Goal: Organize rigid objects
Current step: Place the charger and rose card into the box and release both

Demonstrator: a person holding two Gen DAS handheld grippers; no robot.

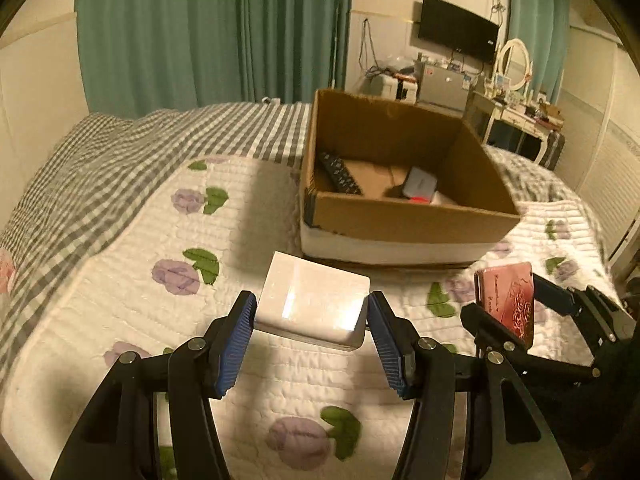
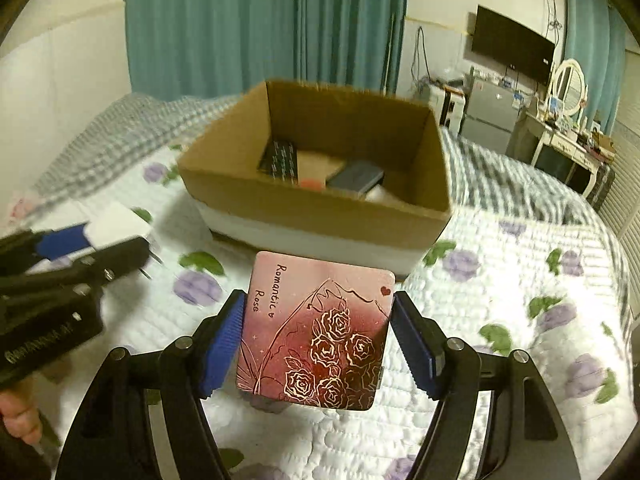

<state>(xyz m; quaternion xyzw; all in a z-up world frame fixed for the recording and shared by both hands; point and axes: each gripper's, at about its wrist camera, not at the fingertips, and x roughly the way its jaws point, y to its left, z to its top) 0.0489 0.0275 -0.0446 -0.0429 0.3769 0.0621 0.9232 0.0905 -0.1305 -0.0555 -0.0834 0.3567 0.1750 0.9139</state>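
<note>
My left gripper (image 1: pixel 311 308) is shut on a white box (image 1: pixel 314 304) and holds it above the quilt. My right gripper (image 2: pixel 318 316) is shut on a pink tin (image 2: pixel 316 332) printed with roses and "Romantic Rose"; it also shows in the left wrist view (image 1: pixel 506 304) at the right. An open cardboard box (image 1: pixel 400 216) stands on the bed just beyond both grippers. Inside it lie a black remote (image 1: pixel 340 174), a grey case (image 1: pixel 419 182) and something red (image 1: pixel 418 199). In the right wrist view the cardboard box (image 2: pixel 320 204) is ahead, and the left gripper (image 2: pixel 96 240) is at the left.
The bed has a white quilt (image 1: pixel 120 280) with purple flowers and a grey checked blanket (image 1: pixel 100 148) behind it. Green curtains (image 1: pixel 212 32), a wall TV (image 1: pixel 458 28), a small fridge (image 1: pixel 442 88) and a dressing table with mirror (image 1: pixel 516 108) are at the back.
</note>
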